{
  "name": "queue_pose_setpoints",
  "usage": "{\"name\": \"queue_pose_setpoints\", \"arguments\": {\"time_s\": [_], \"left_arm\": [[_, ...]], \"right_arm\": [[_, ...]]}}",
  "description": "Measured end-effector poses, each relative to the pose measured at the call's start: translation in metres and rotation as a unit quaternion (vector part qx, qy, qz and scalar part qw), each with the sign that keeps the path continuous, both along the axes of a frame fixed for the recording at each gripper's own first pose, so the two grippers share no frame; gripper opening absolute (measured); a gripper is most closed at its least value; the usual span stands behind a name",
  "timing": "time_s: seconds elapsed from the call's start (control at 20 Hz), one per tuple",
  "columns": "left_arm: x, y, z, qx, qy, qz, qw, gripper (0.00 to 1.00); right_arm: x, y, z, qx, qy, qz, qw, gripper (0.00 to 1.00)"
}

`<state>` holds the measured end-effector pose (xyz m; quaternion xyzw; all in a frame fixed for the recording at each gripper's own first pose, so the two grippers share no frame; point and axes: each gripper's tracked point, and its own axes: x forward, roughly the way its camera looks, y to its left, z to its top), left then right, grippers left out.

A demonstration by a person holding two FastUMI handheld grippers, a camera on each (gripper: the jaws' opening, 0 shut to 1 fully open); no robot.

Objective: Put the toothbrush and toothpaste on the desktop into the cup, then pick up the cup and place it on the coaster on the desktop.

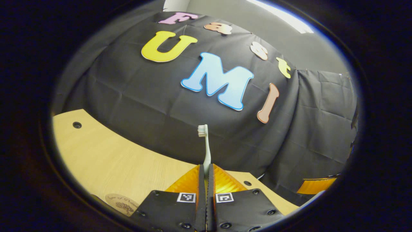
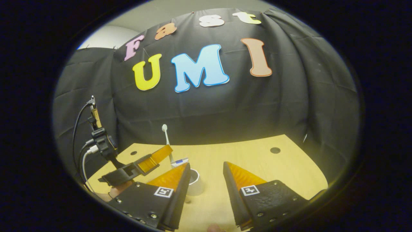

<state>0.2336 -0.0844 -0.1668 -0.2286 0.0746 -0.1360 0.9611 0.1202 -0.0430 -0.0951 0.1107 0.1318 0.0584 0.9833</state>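
Wood worktop against black cloth wall. Left gripper, jaws closed on toothbrush, held upright, not yet in cup. Right gripper, jaws wide, empty, cup at 9 o'clock of its gap. Toothpaste just behind cup, whether inside unclear. Coaster bare at 7 o'clock in the left gripper view. Early stage by my read.

**Left gripper clamped, right gripper spread**

The left gripper has its two fingers drawn together, pinching the handle of the toothbrush, which stands upright between them with the bristles on top. Seen from the right gripper view, that left gripper sits raised above the desk, tilted upward, with cables running from its back and a bit of the hand under it. The right gripper hangs low over the desk, fingers spread wide apart with nothing between them.
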Motion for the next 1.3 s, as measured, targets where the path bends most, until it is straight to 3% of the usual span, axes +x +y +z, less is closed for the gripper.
{"name": "queue_pose_setpoints", "arguments": {"time_s": [0.25, 0.7, 0.8, 0.85, 0.95, 1.0, 1.2, 1.25, 1.3], "left_arm": [[-0.01, -0.001, -0.028, 0.027, 0.009, 0.012, 1.0, 0.08], [-0.024, -0.005, -0.034, 0.051, 0.018, 0.014, 0.998, 0.16], [-0.028, -0.004, -0.035, 0.05, 0.026, 0.01, 0.998, 0.37], [-0.03, -0.004, -0.036, 0.051, 0.03, 0.008, 0.998, 0.36], [-0.035, 0.0, -0.038, 0.05, 0.037, 0.009, 0.998, 0.65], [-0.038, 0.003, -0.036, 0.047, 0.038, 0.013, 0.998, 0.72], [-0.049, 0.019, -0.021, 0.059, 0.033, 0.028, 0.997, 0.82], [-0.052, 0.023, -0.019, 0.068, 0.032, 0.03, 0.997, 0.94], [-0.055, 0.025, -0.017, 0.075, 0.032, 0.03, 0.996, 0.94]], "right_arm": [[-0.005, 0.008, -0.004, 0.002, 0.008, 0.014, 1.0, 0.59], [-0.009, 0.025, -0.005, 0.01, 0.015, 0.043, 0.999, 0.61], [-0.011, 0.025, -0.005, 0.011, 0.017, 0.045, 0.999, 0.6], [-0.012, 0.027, -0.004, 0.013, 0.016, 0.046, 0.999, 0.62], [-0.013, 0.028, -0.004, 0.011, 0.014, 0.047, 0.999, 0.59], [-0.014, 0.029, -0.004, 0.009, 0.015, 0.048, 0.999, 0.62], [-0.017, 0.044, -0.006, 0.018, 0.021, 0.067, 0.997, 0.6], [-0.017, 0.048, -0.006, 0.026, 0.022, 0.07, 0.997, 0.6], [-0.016, 0.051, -0.006, 0.033, 0.023, 0.071, 0.997, 0.6]]}}
